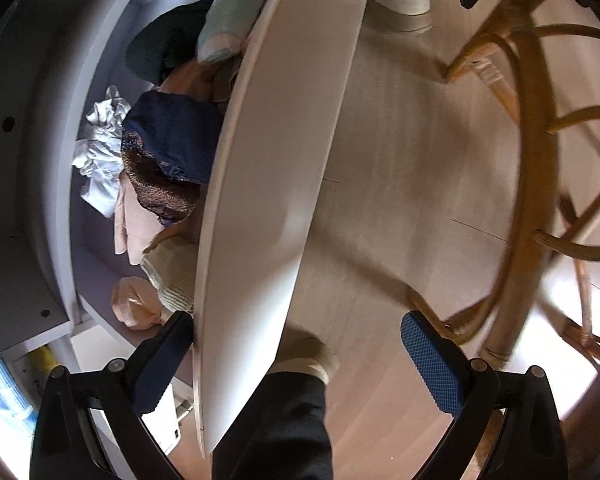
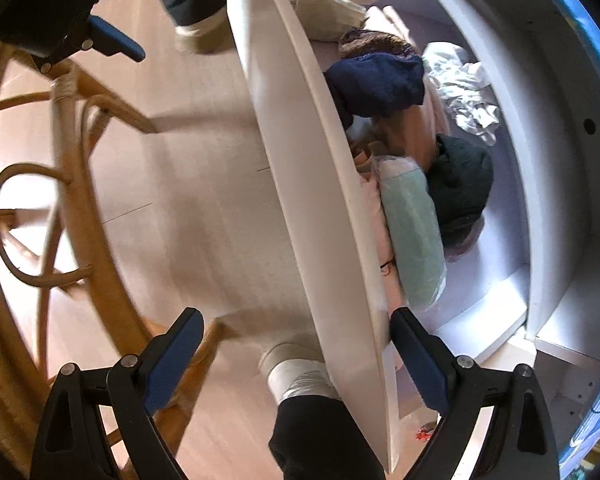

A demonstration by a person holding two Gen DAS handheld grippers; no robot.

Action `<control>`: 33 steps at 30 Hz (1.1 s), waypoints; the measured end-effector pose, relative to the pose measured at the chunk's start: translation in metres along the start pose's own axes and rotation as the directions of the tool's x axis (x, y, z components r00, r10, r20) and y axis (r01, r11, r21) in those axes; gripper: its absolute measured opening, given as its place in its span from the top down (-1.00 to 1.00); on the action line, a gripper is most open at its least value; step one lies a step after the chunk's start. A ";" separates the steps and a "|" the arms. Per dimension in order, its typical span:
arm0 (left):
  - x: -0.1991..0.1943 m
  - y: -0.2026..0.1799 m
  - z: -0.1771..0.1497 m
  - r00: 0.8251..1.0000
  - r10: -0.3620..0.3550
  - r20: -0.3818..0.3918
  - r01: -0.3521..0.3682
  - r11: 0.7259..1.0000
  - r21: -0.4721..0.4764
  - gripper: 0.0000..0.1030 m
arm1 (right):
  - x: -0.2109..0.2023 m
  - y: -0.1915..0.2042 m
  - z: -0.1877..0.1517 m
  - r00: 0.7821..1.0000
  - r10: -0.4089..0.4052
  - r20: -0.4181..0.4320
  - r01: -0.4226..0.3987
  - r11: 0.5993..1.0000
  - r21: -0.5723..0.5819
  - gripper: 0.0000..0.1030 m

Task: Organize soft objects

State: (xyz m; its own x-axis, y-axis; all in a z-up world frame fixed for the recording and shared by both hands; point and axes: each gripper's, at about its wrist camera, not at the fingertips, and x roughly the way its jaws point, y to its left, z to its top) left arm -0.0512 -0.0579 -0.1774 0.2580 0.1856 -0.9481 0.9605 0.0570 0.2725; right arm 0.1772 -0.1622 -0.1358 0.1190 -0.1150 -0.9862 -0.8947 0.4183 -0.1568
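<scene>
1. Right now both grippers, L gripper (image 1: 296,360) & R gripper (image 2: 296,356), are spread wide, straddling the white drawer front (image 1: 260,184), holding nothing.
2. Soft objects (image 1: 168,160) are piled inside the drawer, 10 o'clock in L view, 2 o'clock in R view.
3. Risk, prob: if the drawer gets shut, the pale green bundle (image 2: 412,236) touching the front could snag.

Clothes (image 1: 168,160) in drawer (image 1: 256,184), chair (image 1: 532,168) on floor (image 1: 400,200) beside it

Soft daylight, motion blur, fisheye warp
</scene>
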 end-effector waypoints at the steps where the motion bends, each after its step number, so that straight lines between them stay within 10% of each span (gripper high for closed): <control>1: -0.002 0.000 -0.001 1.000 -0.012 0.002 0.012 1.000 0.000 -1.00 | 0.000 0.002 0.000 1.000 0.015 -0.012 -0.016 1.000 -0.007 -0.88; 14: -0.006 0.001 -0.004 0.995 -0.093 0.021 0.094 0.994 -0.052 -0.97 | -0.004 0.007 -0.004 0.996 0.071 -0.051 -0.072 0.997 -0.005 -0.63; 26: -0.010 0.051 0.008 0.955 -0.270 0.126 0.294 0.919 -0.263 -0.98 | -0.023 -0.034 -0.007 0.983 0.156 0.097 -0.171 0.968 0.181 -0.56; 33: 0.001 0.042 0.005 0.944 -0.319 0.081 0.329 0.912 -0.244 -0.99 | -0.001 -0.022 -0.006 0.981 0.195 0.000 -0.192 0.967 0.167 -0.56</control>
State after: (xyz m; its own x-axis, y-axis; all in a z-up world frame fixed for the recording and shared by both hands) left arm -0.0104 -0.0606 -0.1678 -0.0546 0.0773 -0.9955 0.9355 0.3525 -0.0239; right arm 0.1943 -0.1771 -0.1310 -0.0580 -0.0314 -0.9978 -0.8158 0.5775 0.0293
